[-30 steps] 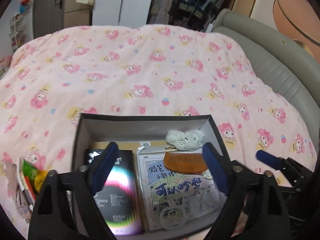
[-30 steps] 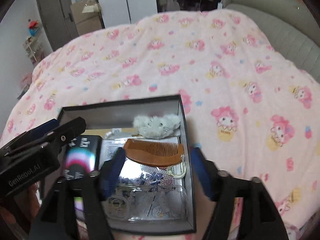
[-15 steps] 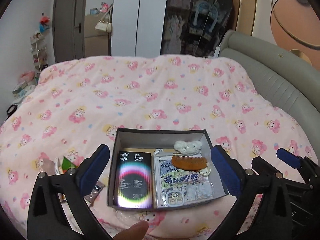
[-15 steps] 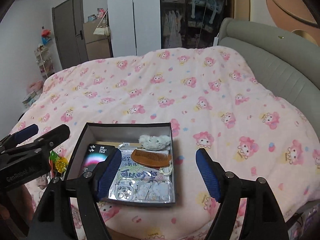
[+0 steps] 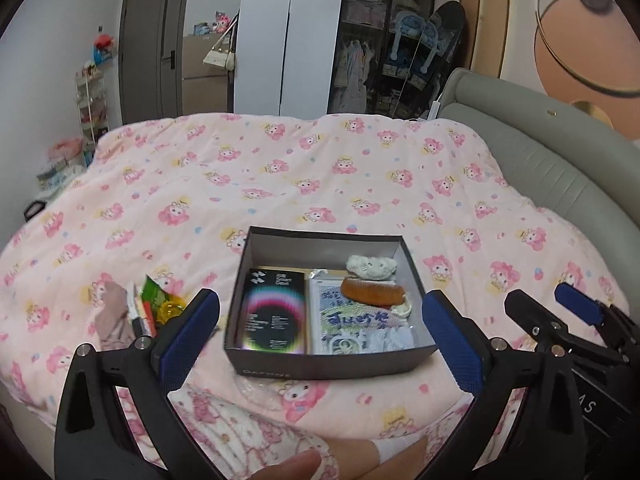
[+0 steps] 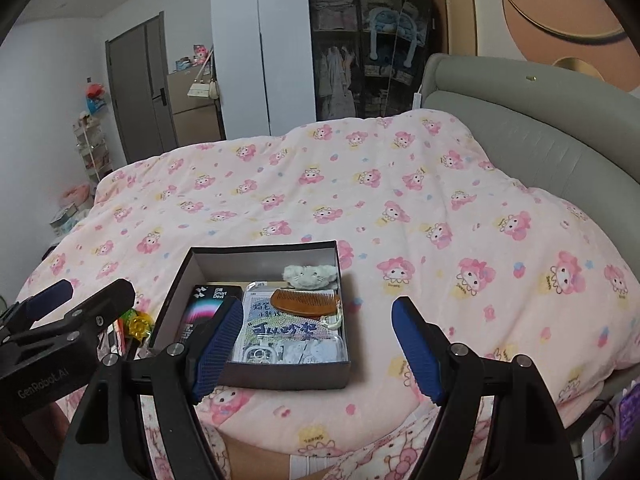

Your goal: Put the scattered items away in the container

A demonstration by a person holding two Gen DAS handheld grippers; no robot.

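Observation:
A dark open box (image 5: 320, 364) (image 6: 288, 376) sits on the pink bed near the front edge. It holds a black iridescent booklet (image 5: 272, 314), a clear packet with blue writing (image 5: 356, 324), a wooden comb (image 5: 372, 292) (image 6: 306, 303) and a white plush (image 5: 370, 267) (image 6: 308, 276). Left of the box lie a beige cloth (image 5: 114, 314), pens and green and yellow items (image 5: 160, 304) (image 6: 138, 326). My left gripper (image 5: 320, 340) is open and empty, pulled back in front of the box. My right gripper (image 6: 318, 354) is open and empty, held back above the box's near right corner.
The pink patterned duvet (image 5: 300, 176) covers the bed. A grey padded headboard (image 5: 560, 160) runs along the right. A wardrobe (image 6: 256, 52) and a door (image 6: 136, 92) stand beyond the bed. The person's legs in pink pyjamas (image 5: 240, 436) are at the bottom edge.
Both grippers have drawn back and up from the box, so it looks smaller and farther. The loose items left of the box have come into fuller view. Both stay open.

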